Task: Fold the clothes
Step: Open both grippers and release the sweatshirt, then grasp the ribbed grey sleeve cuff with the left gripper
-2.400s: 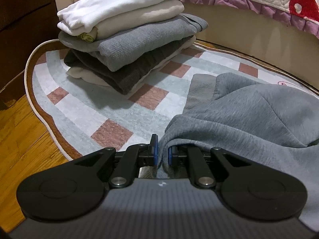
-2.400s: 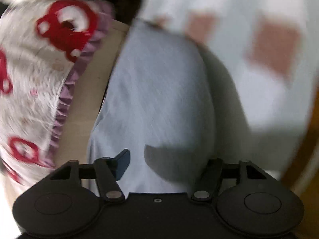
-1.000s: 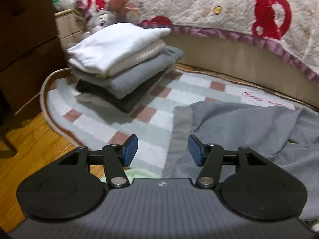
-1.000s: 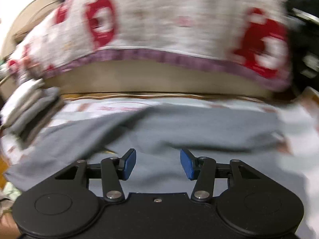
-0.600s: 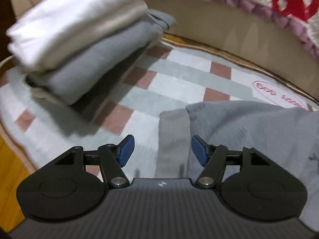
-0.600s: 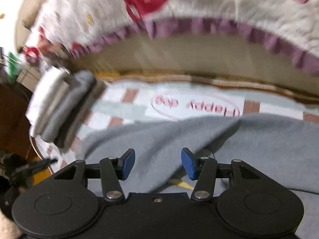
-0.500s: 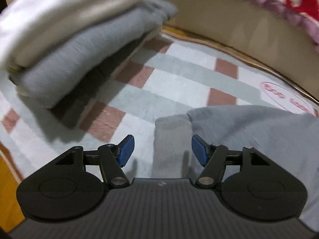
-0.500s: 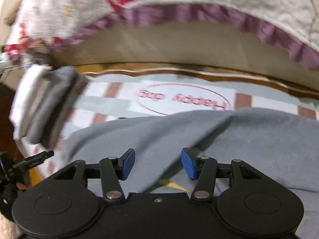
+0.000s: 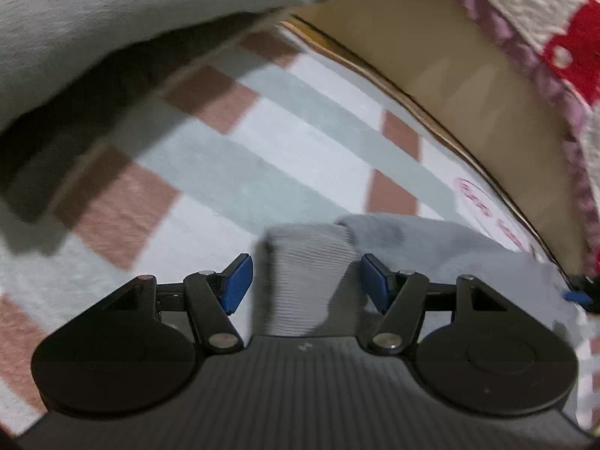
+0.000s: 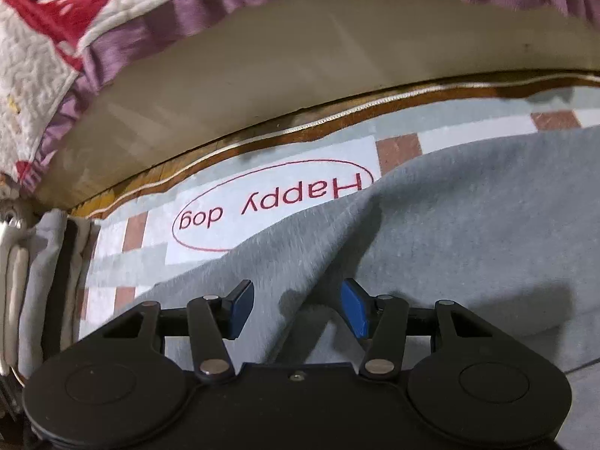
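Both wrist views low, close over checked pink-grey rug [image 9: 240, 172] [image 10: 150, 258], facing beige bed base [image 9: 468, 86] [image 10: 300, 75]; both share grey fleece garment [image 9: 431, 247] [image 10: 468, 217].

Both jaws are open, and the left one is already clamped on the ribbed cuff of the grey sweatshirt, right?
Not clamped. In the left wrist view the left gripper is open, its jaws standing on either side of the ribbed cuff of the grey sweatshirt without closing on it. The right gripper is open too.

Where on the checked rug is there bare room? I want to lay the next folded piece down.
Bare checked rug lies between the stack of folded clothes and the grey sweatshirt's ribbed cuff. A narrower strip holds the "Happy dog" oval, between the bed base and the grey sweatshirt. The sweatshirt covers the rug nearer both open grippers.
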Demonstrator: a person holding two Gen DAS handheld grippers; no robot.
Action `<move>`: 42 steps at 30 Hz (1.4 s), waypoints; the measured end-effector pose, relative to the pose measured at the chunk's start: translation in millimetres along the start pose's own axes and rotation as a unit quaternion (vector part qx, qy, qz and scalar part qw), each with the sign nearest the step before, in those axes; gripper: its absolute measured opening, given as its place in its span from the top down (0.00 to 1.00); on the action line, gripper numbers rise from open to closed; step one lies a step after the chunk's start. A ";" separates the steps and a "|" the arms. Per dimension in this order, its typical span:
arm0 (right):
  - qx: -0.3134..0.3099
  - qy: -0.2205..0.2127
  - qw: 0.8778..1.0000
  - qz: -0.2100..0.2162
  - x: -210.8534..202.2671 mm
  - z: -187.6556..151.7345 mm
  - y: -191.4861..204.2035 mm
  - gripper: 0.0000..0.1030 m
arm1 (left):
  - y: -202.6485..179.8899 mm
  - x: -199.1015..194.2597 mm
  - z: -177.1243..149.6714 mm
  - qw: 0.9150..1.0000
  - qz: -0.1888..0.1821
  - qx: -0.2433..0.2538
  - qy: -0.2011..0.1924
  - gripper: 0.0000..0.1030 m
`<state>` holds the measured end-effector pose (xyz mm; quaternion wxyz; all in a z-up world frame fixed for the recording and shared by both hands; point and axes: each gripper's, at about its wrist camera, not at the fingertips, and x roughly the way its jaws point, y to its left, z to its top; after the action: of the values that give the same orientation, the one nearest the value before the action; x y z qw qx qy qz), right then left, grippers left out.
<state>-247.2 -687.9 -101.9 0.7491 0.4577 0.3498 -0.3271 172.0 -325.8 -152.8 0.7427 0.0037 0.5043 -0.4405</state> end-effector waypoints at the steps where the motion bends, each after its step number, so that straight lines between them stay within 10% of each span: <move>1: 0.005 0.001 1.000 -0.003 5.6 1.9 -0.3 0.44 | -4.7 2.4 -1.6 1.000 -0.003 0.015 -0.002 0.32; 9: 0.040 0.002 0.999 -0.035 47.4 29.1 -21.0 0.40 | -20.0 32.6 -2.2 0.997 0.035 0.066 -0.020 0.17; 11: 0.045 -0.010 0.999 -0.027 55.0 35.3 -26.7 0.39 | -35.2 39.3 1.4 0.991 0.069 0.113 0.003 0.23; 12: 0.042 -0.011 0.999 -0.011 59.7 36.9 -29.1 0.38 | -42.4 42.2 1.6 0.988 0.083 0.132 0.003 0.45; 14: 0.012 -0.017 1.000 0.003 63.5 34.6 -27.2 0.65 | -52.7 43.8 1.6 0.982 0.102 0.159 -0.003 0.54; 15: -0.013 -0.032 0.999 -0.004 61.4 31.7 -23.5 0.93 | -58.3 35.8 1.2 0.978 0.114 0.173 -0.026 0.57; 25: -0.071 -0.231 0.964 0.114 -77.9 -13.3 -11.2 0.95 | -84.8 -71.3 32.8 0.948 0.137 0.150 -0.244 0.59; 27: -0.064 -0.245 0.956 0.151 -106.0 -32.8 -11.7 0.95 | -74.0 -78.9 29.1 0.954 0.127 0.104 -0.251 0.59; 30: -0.070 -0.208 0.960 0.172 -120.4 -79.5 -14.7 0.95 | -48.7 -80.7 11.9 0.965 0.111 0.059 -0.230 0.59; 34: -0.121 -0.043 0.987 0.101 -86.2 -138.6 -12.3 0.95 | -26.8 -68.6 -7.1 0.975 0.117 0.049 -0.183 0.59; 38: -0.217 0.113 0.969 -0.009 -59.8 -164.9 -0.2 0.91 | -19.9 -61.9 -2.6 0.978 0.107 0.017 -0.177 0.59; 42: -0.255 0.069 0.963 -0.042 -101.8 -130.1 10.9 0.60 | -28.2 -55.9 -8.4 0.974 0.135 0.052 -0.176 0.59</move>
<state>-322.7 -547.6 -56.9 0.8008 0.2576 0.4914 -0.2255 141.4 -302.9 -102.5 0.8712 0.0323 0.3366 -0.3558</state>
